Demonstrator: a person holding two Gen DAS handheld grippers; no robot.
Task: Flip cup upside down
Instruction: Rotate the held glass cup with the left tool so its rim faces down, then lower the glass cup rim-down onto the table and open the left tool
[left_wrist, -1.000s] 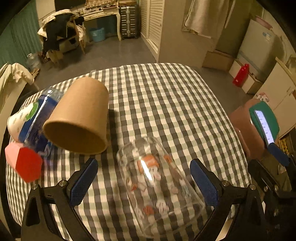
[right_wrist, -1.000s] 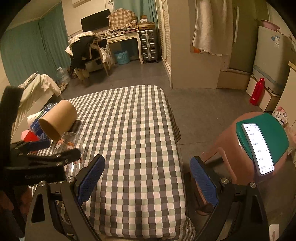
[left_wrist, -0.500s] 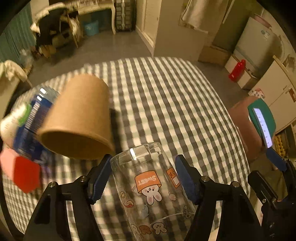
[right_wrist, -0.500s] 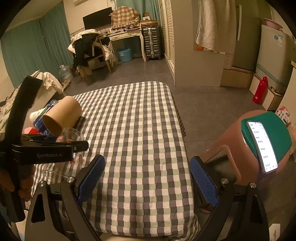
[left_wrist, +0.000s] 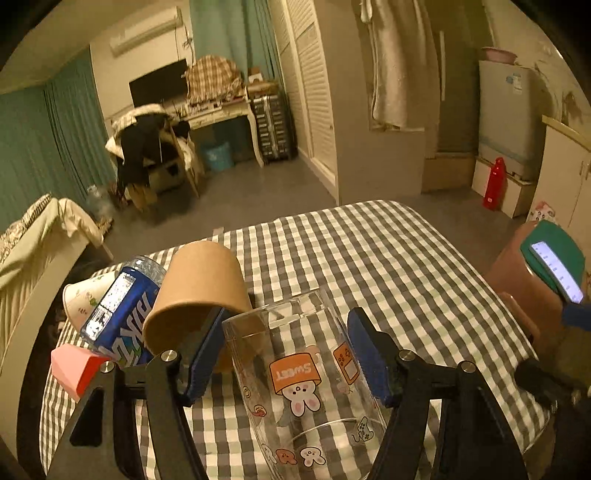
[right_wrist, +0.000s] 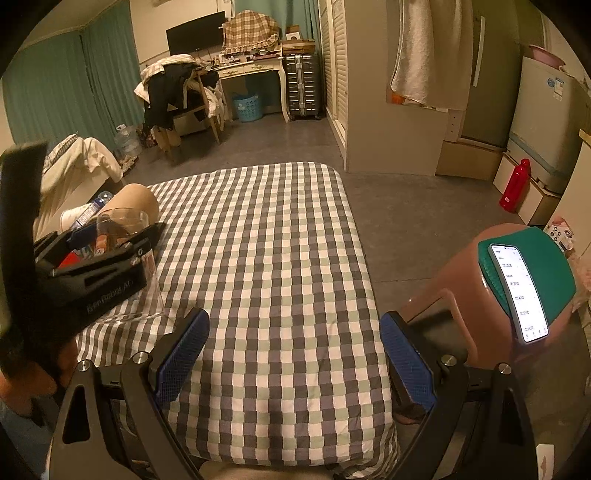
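Note:
A clear glass cup (left_wrist: 295, 369) with cartoon rabbit prints stands between the blue pads of my left gripper (left_wrist: 288, 354), which is shut on it. The print reads upside down, its closed base is up and its wide rim is low near the checked tablecloth (left_wrist: 369, 266). In the right wrist view the glass cup (right_wrist: 125, 236) shows at the left, held by the left gripper (right_wrist: 110, 251). My right gripper (right_wrist: 293, 354) is open and empty above the near edge of the table (right_wrist: 277, 258).
A brown paper cup (left_wrist: 199, 291) lies on its side just left of the glass, beside a blue bottle (left_wrist: 122, 306), a white paper cup (left_wrist: 83, 299) and a pink-red box (left_wrist: 74, 365). A brown stool with a phone (right_wrist: 517, 288) stands right of the table.
The left gripper closed on the lying glass, then lifted and turned it base-up. The right gripper stayed open and nearly still.

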